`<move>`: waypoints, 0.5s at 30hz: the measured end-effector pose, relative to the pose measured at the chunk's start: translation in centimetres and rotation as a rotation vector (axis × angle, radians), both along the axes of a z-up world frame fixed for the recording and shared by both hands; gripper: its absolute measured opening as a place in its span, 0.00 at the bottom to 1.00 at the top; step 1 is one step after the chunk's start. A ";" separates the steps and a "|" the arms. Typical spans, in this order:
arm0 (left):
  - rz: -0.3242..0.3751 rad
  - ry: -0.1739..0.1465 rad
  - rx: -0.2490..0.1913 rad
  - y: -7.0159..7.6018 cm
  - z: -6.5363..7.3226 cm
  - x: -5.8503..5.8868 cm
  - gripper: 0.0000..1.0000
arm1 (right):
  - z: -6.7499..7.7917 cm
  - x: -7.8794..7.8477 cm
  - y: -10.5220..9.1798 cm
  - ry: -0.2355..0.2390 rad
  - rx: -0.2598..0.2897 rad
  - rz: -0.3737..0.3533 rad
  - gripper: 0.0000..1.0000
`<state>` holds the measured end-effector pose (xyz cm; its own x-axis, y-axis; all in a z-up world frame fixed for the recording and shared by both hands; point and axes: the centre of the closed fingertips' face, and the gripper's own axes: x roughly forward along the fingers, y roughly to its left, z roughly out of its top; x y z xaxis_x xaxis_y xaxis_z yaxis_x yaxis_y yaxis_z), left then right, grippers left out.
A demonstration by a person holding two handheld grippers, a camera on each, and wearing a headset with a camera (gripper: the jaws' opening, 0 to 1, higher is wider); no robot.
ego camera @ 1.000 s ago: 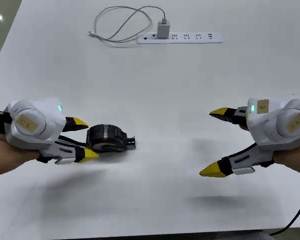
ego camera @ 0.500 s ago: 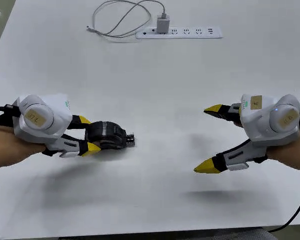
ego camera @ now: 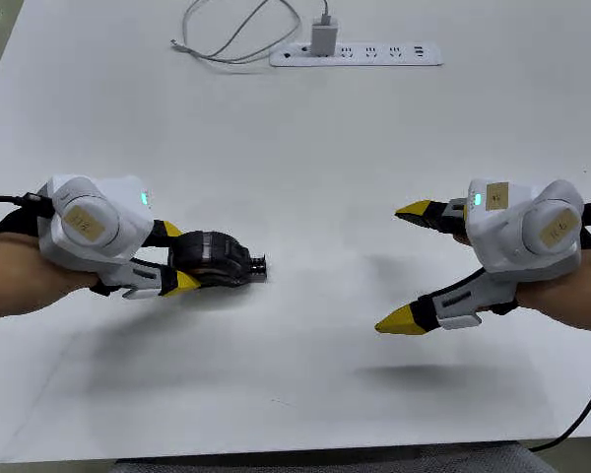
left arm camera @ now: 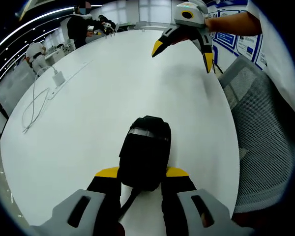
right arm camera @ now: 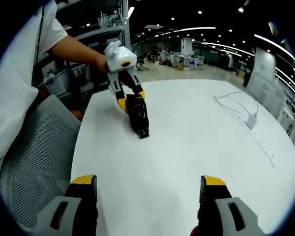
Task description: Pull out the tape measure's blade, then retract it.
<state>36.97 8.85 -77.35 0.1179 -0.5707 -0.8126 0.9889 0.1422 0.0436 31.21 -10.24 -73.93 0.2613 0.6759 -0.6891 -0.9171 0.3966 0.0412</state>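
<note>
power strip (ego camera: 360, 53) behind tape measure (ego camera: 215, 260)

the left gripper (left arm camera: 142, 173) clamps the rear of a black tape measure (left arm camera: 145, 147) lying on the white table (left arm camera: 103, 98). far across it, the right gripper (left arm camera: 183, 55) hangs with jaws spread wide.

the head view looks down and forward from above the near edge of the white table (ego camera: 305, 168), taking in its whole width out to the power strip (ego camera: 355, 53) at the far edge. the left gripper view sits low and very close behind the tape measure (left arm camera: 145, 152), facing right across the tabletop toward the right gripper (left arm camera: 182, 55), well apart from it. the right gripper view faces the opposite way, leftward, a little above the surface, with the left gripper (right arm camera: 132, 101) and the tape measure far ahead. all three views share the tabletop, the tape measure and the power strip with its cable (ego camera: 236, 34).
</note>
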 end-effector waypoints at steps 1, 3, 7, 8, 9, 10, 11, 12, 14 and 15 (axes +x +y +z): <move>-0.003 -0.003 0.002 0.0 0.0 0.0 0.27 | 0.0 0.1 0.0 -0.003 -0.001 0.001 0.84; -0.006 -0.014 0.005 0.0 0.0 0.0 0.26 | 0.0 0.1 0.2 -0.004 0.003 0.001 0.83; -0.008 -0.015 0.010 0.0 0.0 0.0 0.26 | 0.0 0.3 0.6 -0.011 0.008 0.009 0.80; -0.010 -0.015 0.013 0.0 0.0 0.0 0.26 | 0.0 0.3 0.7 -0.014 0.010 0.012 0.80; -0.012 -0.018 0.015 0.0 -0.1 0.0 0.26 | 0.0 0.4 0.9 -0.013 0.013 0.015 0.79; -0.016 -0.022 0.017 0.0 -0.1 0.0 0.26 | 0.0 0.4 1.0 -0.014 0.017 0.017 0.78; -0.015 -0.022 0.018 0.1 -0.1 0.0 0.26 | -0.1 0.6 1.2 -0.016 0.017 0.021 0.78; -0.015 -0.022 0.018 0.1 -0.1 0.0 0.25 | -0.1 0.6 1.3 -0.019 0.016 0.025 0.77; -0.022 -0.025 0.019 0.0 -0.1 0.1 0.25 | -0.2 0.8 1.7 -0.022 0.021 0.032 0.75; -0.027 -0.026 0.019 0.0 -0.1 0.1 0.25 | -0.2 0.9 1.8 -0.024 0.022 0.035 0.74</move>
